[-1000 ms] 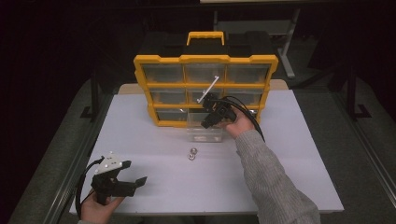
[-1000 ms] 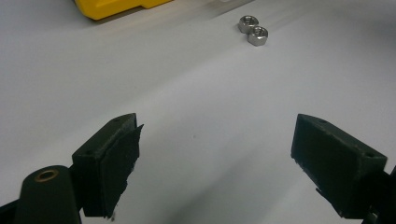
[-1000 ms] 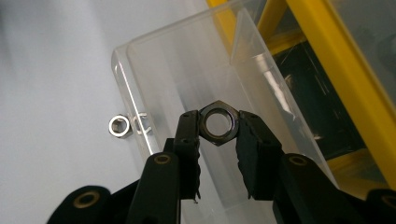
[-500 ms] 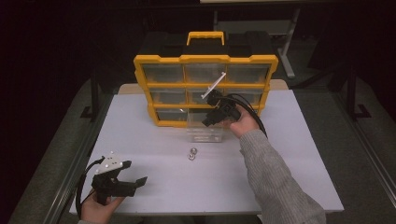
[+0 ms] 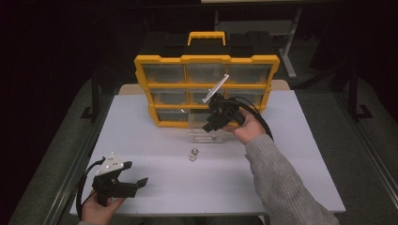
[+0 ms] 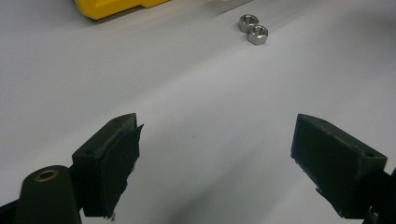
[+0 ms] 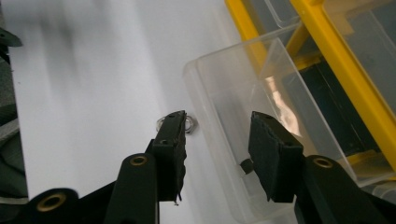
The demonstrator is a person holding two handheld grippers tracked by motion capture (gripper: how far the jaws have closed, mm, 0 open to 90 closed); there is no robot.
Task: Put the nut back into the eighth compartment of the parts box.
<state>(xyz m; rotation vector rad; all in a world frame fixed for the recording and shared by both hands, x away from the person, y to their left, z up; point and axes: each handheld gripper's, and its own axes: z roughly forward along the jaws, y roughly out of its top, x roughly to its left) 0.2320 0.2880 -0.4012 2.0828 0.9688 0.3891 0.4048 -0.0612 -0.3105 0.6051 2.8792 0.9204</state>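
A yellow organizer (image 5: 206,89) with clear drawers stands upright at the back of the white table. One clear drawer (image 5: 205,135) lies pulled out in front of it. Two steel nuts (image 5: 192,154) rest on the table just ahead of that drawer. My right gripper (image 5: 212,124) hovers over the drawer, open. In the right gripper view the right gripper (image 7: 218,128) has one jaw outside the clear drawer (image 7: 261,116) and the other over its inside; the nuts (image 7: 190,124) peek out beside the outer jaw. My left gripper (image 5: 130,185) is open and empty near the front left; the nuts (image 6: 252,29) lie far ahead of the left gripper (image 6: 217,135).
The white table top (image 5: 155,140) has free room between the grippers. A small dark piece (image 7: 245,164) lies inside the drawer. The organizer's corner (image 6: 112,7) shows at the top of the left gripper view. Dark floor and metal frames surround the table.
My right gripper has shifted slightly above the clear drawer. The left gripper and the nuts have stayed put.
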